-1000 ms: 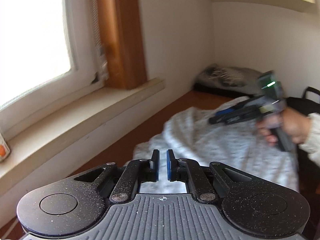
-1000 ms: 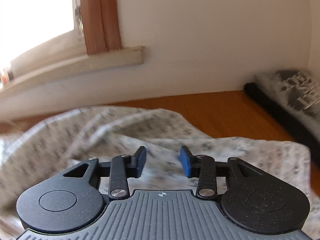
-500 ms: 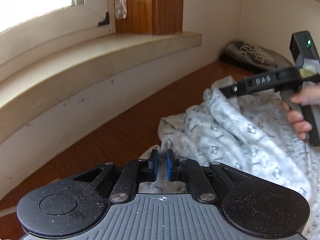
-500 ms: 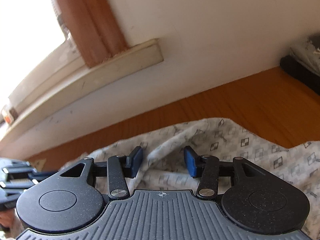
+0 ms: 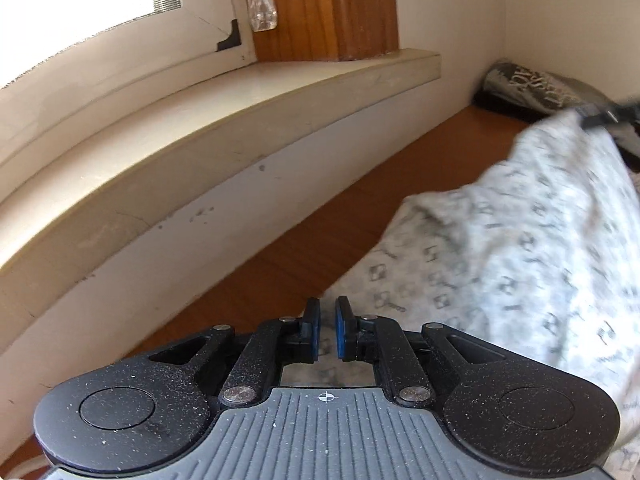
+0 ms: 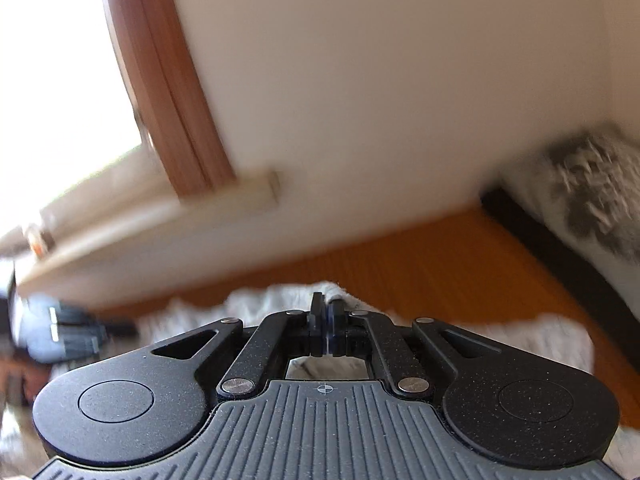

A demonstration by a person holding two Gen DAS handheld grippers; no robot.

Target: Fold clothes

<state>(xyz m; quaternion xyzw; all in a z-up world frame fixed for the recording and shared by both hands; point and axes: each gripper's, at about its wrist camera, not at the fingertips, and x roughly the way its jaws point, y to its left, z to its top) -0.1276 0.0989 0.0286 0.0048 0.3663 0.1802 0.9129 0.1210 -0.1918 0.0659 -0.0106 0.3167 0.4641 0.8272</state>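
A white garment (image 5: 520, 240) with small dark square prints lies on the wooden table (image 5: 320, 232). My left gripper (image 5: 328, 330) is at its near corner, with the blue pads almost together and cloth in the thin gap between them. My right gripper (image 6: 326, 320) is shut on a pinch of the same garment (image 6: 520, 336), and a bit of white cloth sticks out past its tips. In the left wrist view the right gripper (image 5: 608, 114) shows as a dark blur at the far right, holding that edge of the cloth up in a peak.
A cream windowsill (image 5: 200, 140) and wall run along the table's far side, with a wooden window frame (image 5: 328, 8) above. A folded grey and black printed garment (image 5: 532, 84) lies in the far right corner. The bare table strip lies between the wall and the cloth.
The right gripper's jaws went from open over a fold of the cloth to shut on it, and that edge has risen. The left gripper keeps its grip and has hardly moved over the last half second.
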